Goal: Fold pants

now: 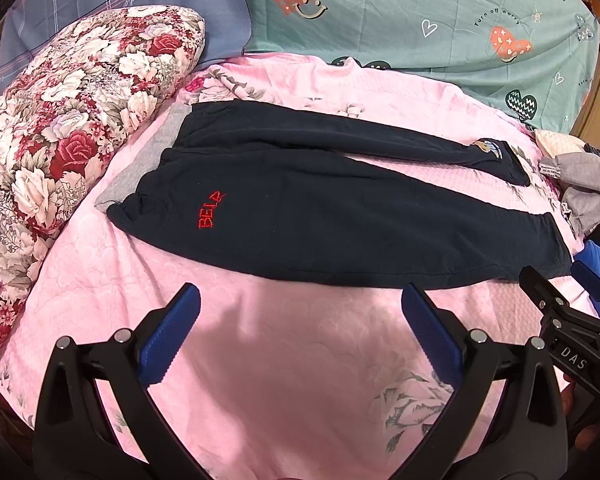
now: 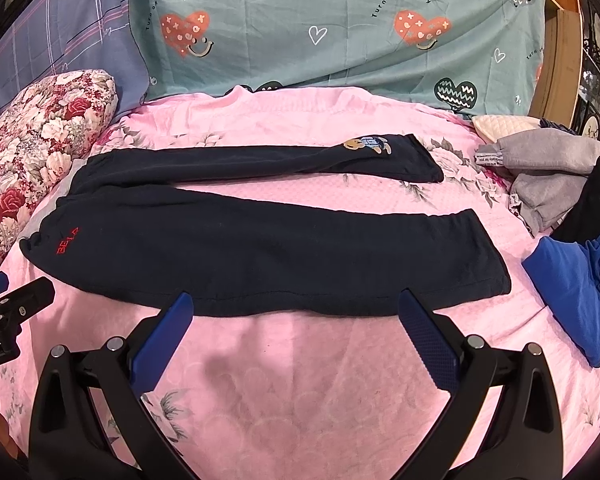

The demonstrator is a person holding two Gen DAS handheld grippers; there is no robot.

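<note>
Here, a pair of dark navy pants (image 1: 332,220) was laid flat and unfolded on a pink quilted bedspread (image 1: 284,360), with the waistband (image 1: 148,168) turned toward a floral pillow (image 1: 60,128) on the left and the two legs spread apart toward the right. Red stitched lettering (image 1: 211,210) was seen near the waist on the nearer leg, and a small cartoon patch (image 2: 368,145) was seen near the cuff of the farther leg. The left tool (image 1: 300,300) was held above bare bedspread just beside the near hem of the pants, its blue-padded fingers (image 1: 172,336) set wide apart and nothing gripped between them. The right tool (image 2: 296,308) was likewise held with its fingers (image 2: 428,340) spread apart, their tips at the near edge of the nearer leg; whether the cloth was touched could not be told. A pile of grey clothing (image 2: 552,172) and a folded blue garment (image 2: 572,284) were left at the right side of the bed, apart from the pants. A teal sheet printed with hearts (image 2: 340,32) was seen behind the bedspread.
</note>
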